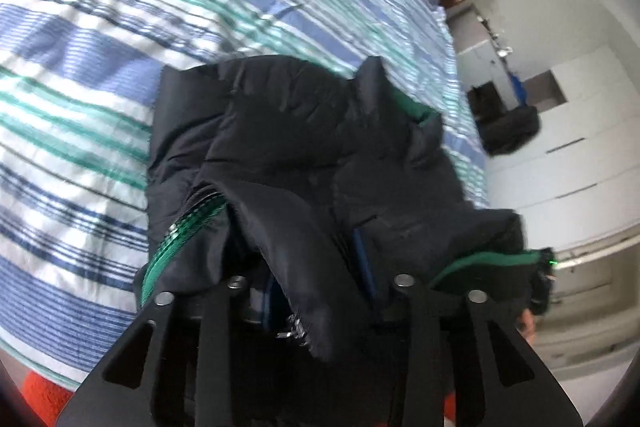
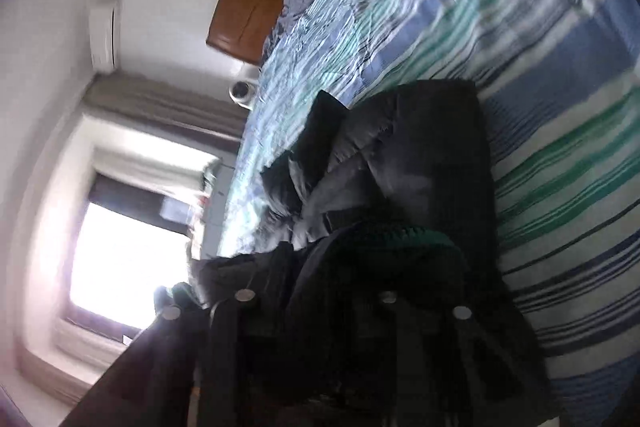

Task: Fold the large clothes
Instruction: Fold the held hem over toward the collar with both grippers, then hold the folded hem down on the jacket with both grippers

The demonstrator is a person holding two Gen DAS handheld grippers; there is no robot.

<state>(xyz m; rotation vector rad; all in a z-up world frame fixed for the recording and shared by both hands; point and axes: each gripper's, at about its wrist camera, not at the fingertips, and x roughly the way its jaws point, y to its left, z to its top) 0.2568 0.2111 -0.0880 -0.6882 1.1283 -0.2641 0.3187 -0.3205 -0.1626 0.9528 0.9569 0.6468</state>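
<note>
On the striped bed cover lies a bunched black jacket with green lining, its cloth draped over the left hand-held gripper and the right hand-held gripper, hiding whether either clamps it.

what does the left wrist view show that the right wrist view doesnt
Only the left wrist view shows white cupboards, a dark bag on the floor beside them, and the jacket's silver zipper pull.
Only the right wrist view shows a bright window, its curtain and a wall air conditioner.
Both show the black puffer jacket with green lining on the striped bedspread, and the wooden headboard.
</note>
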